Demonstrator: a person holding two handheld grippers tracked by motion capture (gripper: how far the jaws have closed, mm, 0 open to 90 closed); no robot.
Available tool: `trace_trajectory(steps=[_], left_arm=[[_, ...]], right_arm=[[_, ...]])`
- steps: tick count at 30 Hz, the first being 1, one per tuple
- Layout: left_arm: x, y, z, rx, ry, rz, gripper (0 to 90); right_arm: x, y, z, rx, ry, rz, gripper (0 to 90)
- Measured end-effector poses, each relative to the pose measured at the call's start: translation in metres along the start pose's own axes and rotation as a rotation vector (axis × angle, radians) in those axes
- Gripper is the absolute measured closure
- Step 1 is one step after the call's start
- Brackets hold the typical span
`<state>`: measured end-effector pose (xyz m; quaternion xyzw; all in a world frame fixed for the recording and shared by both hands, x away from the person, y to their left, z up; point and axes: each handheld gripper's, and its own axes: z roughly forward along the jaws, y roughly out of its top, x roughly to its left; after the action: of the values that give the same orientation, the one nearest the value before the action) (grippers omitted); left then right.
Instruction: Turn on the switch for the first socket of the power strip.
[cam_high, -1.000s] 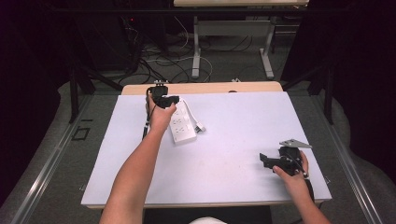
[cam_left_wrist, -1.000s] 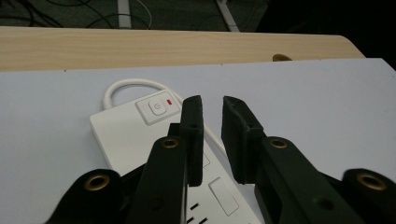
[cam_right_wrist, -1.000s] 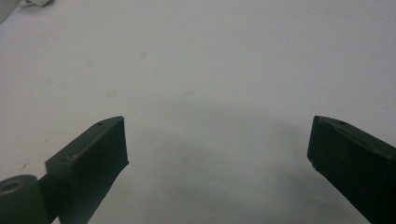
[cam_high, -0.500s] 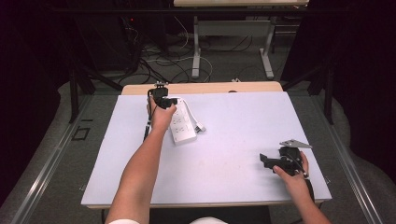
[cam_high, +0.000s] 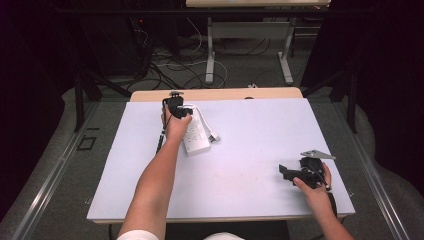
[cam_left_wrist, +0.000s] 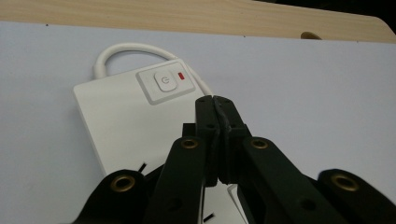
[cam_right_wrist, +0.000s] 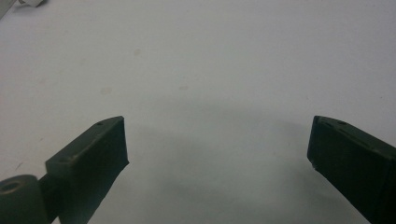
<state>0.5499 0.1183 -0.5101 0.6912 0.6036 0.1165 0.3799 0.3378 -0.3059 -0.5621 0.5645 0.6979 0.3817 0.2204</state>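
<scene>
White sheeting covers the desk (cam_high: 250, 150), where one white power strip (cam_high: 196, 134) lies at the far left with its cable (cam_left_wrist: 126, 49) looped behind and one red-lit switch (cam_left_wrist: 162, 82). Left tongs (cam_left_wrist: 213, 99) hover pressed together just over the strip; right tongs (cam_right_wrist: 217, 140) rest spread apart, well away.
</scene>
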Motion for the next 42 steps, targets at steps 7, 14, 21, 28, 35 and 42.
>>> trace_trajectory(steps=[7, 14, 21, 28, 35, 42], left_arm=[[0.002, -0.002, 0.009, 0.002, -0.002, -0.015, 90.0], [0.005, -0.003, 0.015, 0.000, 0.001, -0.024, 90.0], [0.005, -0.004, 0.019, 0.014, -0.003, -0.015, 90.0], [0.005, -0.006, 0.023, 0.025, 0.001, -0.016, 90.0], [0.003, -0.007, 0.026, 0.037, -0.010, -0.011, 90.0], [0.001, -0.008, 0.028, 0.022, -0.006, -0.003, 90.0]], right_arm=[[-0.001, 0.000, 0.000, -0.002, -0.001, 0.000, 4.4], [-0.001, -0.001, 0.000, 0.001, -0.005, -0.001, 4.3], [0.000, -0.001, 0.000, 0.002, -0.003, 0.000, 4.4], [0.000, -0.001, -0.001, 0.001, 0.003, -0.002, 4.4], [0.000, -0.001, -0.001, 0.003, 0.001, -0.001, 4.3], [0.000, -0.001, -0.001, 0.000, 0.004, -0.007, 4.3]])
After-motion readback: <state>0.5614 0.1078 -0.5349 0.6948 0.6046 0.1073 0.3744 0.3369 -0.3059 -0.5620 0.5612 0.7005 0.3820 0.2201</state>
